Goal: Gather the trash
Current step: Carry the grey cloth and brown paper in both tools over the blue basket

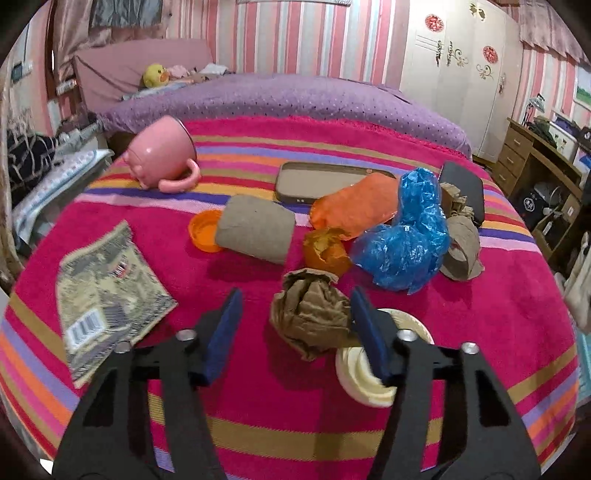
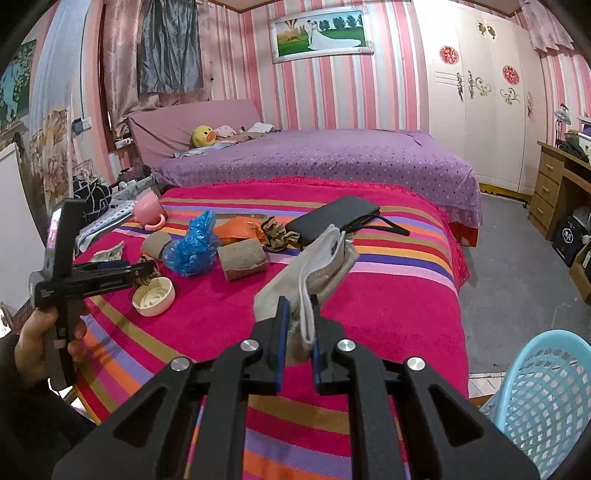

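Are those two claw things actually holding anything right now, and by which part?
The right gripper pinches a grey cloth pouch by its near end. The left gripper holds nothing: its fingers straddle a crumpled brown paper ball, touching one side only.

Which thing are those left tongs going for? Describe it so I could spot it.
On the striped blanket, look between the left tongs. There sits a brown paper ball, beside a cream lid. Unlike the smooth cardboard tube behind it, it is crumpled.

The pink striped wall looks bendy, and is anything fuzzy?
Left wrist view: the lens bends the pink striped wall at the edges, dark corners ring the frame, and the round cream plastic lid looks smeared. Right wrist view: the same bending, yet the light blue plastic lattice basket stays fairly sharp.
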A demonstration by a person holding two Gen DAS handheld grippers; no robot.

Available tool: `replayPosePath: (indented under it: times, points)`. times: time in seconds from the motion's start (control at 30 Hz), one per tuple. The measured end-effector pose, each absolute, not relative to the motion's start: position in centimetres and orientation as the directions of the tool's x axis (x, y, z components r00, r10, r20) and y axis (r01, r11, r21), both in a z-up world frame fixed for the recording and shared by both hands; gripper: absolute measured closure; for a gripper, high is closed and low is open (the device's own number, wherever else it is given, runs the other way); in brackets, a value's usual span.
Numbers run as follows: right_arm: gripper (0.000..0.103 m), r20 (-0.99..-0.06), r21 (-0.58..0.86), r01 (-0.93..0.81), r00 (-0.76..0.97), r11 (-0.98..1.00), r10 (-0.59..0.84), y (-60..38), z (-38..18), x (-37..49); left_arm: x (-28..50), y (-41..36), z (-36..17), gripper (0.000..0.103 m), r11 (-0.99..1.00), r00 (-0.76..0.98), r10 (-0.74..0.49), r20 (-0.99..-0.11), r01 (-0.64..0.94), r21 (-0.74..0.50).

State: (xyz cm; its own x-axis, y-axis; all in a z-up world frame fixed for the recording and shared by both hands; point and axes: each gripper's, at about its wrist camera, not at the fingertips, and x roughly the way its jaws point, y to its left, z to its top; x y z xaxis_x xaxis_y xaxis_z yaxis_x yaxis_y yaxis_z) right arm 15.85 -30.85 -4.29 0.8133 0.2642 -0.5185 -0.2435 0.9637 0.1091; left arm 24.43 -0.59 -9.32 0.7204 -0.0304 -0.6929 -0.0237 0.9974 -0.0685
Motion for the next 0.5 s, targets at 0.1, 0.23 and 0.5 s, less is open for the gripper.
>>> replayPosePath:
  times: [0.1,0.23,0.5]
  points:
    - [0.092,-0.515,0.110,-0.240,0.816,0.964,0.262,-31.0,-4.4,15.7,24.6,-0.8,-9.4,0.061,0.994,0.714,-0.065,-0.697,-0.015,-0.108]
    - [0.092,-0.508,0.107,-0.235,0.822,0.966,0.257,-31.1,-4.2,15.5,24.3,-1.1,-9.2,0.063,0.996,0.724,-0.037,-0.689,-0.026,-0.081]
    - [0.092,-0.493,0.105,-0.231,0.833,0.967,0.252,-31.4,-3.9,14.7,21.8,0.0,-6.6,0.064,0.994,0.801,0.057,-0.596,-0.102,-0.041]
